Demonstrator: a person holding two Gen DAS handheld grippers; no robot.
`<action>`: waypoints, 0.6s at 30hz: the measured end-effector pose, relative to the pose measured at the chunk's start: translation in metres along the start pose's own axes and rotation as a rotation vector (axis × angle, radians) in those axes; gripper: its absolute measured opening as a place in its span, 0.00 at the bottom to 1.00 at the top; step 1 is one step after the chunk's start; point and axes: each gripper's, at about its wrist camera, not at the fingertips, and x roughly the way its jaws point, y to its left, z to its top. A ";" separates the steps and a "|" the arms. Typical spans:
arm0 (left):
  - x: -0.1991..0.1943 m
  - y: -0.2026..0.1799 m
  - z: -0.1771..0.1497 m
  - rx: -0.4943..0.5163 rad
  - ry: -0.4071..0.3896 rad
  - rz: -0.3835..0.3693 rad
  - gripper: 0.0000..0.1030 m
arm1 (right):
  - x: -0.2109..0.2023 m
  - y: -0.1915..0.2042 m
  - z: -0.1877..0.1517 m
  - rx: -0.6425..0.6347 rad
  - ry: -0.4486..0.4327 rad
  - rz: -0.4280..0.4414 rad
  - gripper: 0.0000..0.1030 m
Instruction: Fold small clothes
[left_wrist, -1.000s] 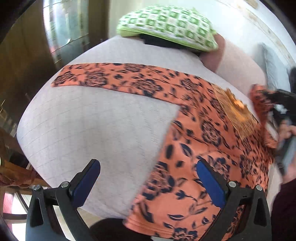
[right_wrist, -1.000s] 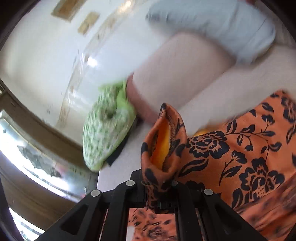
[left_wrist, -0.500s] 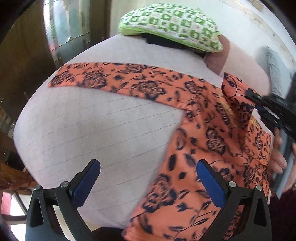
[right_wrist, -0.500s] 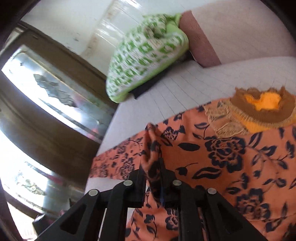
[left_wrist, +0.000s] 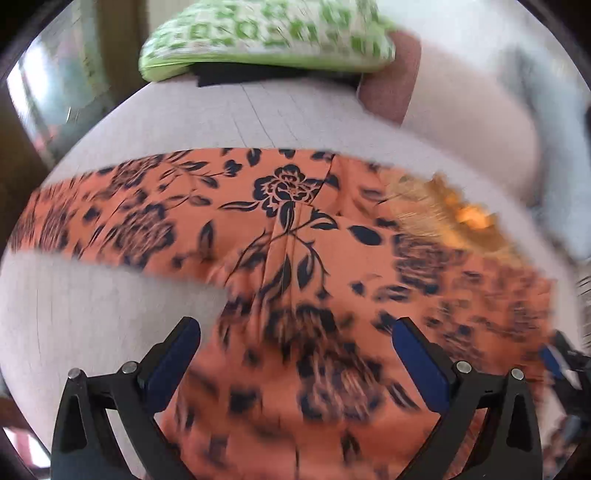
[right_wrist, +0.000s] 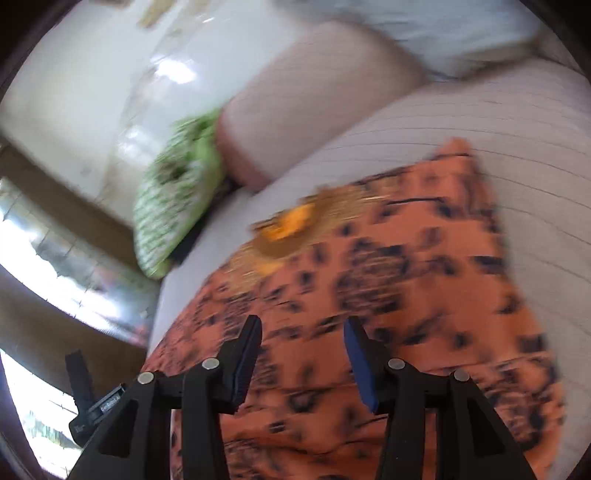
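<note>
An orange garment (left_wrist: 295, 229) with a dark blue flower print lies spread on the pale grey bed (left_wrist: 110, 314). One sleeve stretches flat across the cover toward the left in the left wrist view. A gold embroidered neckline (right_wrist: 291, 225) sits at the garment's far edge, nearer the headboard side. Much of both views is smeared by motion, so the finer folds of the cloth are hard to read.

The left hand-held gripper (left_wrist: 295, 354) hangs over the garment's body with its blue-padded fingers spread wide. Cloth lies below the gap, and the pads press on nothing.

The right hand-held gripper (right_wrist: 301, 350) hovers over the garment as well. Its jaws are opening, with a clear gap between the pads, and nothing is pinched between them; only the flat cloth shows beneath. Its dark tip also shows at the right edge of the left wrist view, close over the fabric.

Beyond the garment, a green and white checked pillow (left_wrist: 266, 33) rests at the far end of the bed, just beside a pinkish bolster (right_wrist: 306, 92).
</note>
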 end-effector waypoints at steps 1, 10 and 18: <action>0.019 -0.004 0.004 0.009 0.045 0.046 1.00 | 0.009 -0.017 0.004 0.041 0.043 -0.061 0.45; -0.006 0.033 0.016 -0.015 0.048 -0.047 1.00 | -0.015 0.001 -0.012 -0.076 0.099 0.032 0.26; -0.052 0.198 -0.019 -0.227 -0.022 0.060 1.00 | -0.017 0.065 -0.122 -0.385 0.159 0.122 0.26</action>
